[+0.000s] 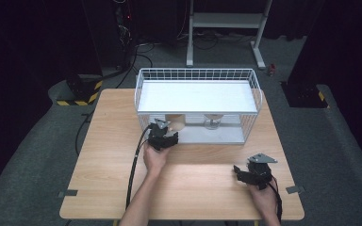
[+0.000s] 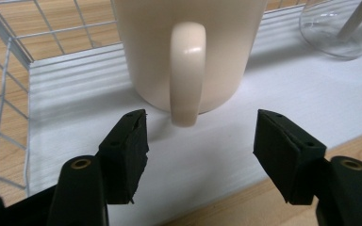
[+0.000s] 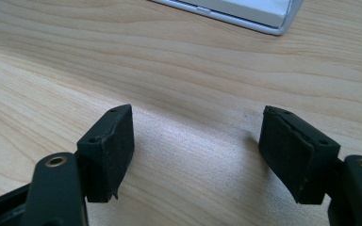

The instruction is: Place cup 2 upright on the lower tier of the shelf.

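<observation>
A cream mug (image 2: 188,52) stands upright on the white lower shelf (image 2: 273,103) of a wire rack, its handle (image 2: 187,70) turned towards me. My left gripper (image 2: 200,141) is open just in front of that handle, and nothing sits between its pads. In the high view the mug (image 1: 176,121) is under the rack's top shelf, with the left gripper (image 1: 162,135) at the shelf's front edge. A clear glass (image 2: 339,28) stands to the mug's right. My right gripper (image 3: 198,150) is open above bare wood, near the table's front right (image 1: 250,175).
The white wire rack (image 1: 197,75) sits at the back middle of the wooden table (image 1: 108,165). Its wire wall (image 2: 4,94) rises to the left of the mug. The glass (image 1: 212,123) shares the lower shelf. A black cable (image 1: 134,169) trails from the left gripper.
</observation>
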The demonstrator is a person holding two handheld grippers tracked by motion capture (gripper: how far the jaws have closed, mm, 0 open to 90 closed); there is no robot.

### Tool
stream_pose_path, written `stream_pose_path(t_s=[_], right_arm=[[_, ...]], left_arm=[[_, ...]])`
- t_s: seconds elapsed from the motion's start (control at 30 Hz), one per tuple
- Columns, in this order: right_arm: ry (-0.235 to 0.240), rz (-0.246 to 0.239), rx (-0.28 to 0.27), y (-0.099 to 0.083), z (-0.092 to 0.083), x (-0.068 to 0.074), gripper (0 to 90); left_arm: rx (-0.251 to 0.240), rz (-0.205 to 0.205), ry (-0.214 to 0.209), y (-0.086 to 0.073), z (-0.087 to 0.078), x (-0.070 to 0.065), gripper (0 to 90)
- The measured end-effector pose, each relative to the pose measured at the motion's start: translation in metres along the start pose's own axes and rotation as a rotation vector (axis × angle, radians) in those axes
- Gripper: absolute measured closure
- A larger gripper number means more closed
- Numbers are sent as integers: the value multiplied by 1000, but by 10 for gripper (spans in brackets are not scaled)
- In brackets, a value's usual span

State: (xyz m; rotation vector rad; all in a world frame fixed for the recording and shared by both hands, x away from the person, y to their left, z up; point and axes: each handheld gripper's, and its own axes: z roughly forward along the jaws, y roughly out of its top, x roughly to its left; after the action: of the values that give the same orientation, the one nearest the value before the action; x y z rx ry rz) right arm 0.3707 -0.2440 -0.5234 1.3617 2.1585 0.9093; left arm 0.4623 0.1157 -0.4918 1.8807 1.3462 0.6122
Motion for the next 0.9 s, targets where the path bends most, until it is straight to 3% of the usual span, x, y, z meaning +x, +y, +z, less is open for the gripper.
stream_pose_path(t_s=[0.3,0.4,0.5,0.57,0.9], right_arm=[[0,0,0,0,0,0,272],[0,-1,0,0,0,0,272],[0,-1,0,0,0,0,272],[0,0,0,0,0,0,272],[0,-1,0,0,0,0,272]], left_arm=[[-8,1,-14,-4,-12,3,331],[-22,21,-9,-3,-17,3,329],[-28,6,-28,-3,-21,2,326],[-37,33,-21,-2,-24,3,326],[-58,30,-50,-1,-36,2,322]])
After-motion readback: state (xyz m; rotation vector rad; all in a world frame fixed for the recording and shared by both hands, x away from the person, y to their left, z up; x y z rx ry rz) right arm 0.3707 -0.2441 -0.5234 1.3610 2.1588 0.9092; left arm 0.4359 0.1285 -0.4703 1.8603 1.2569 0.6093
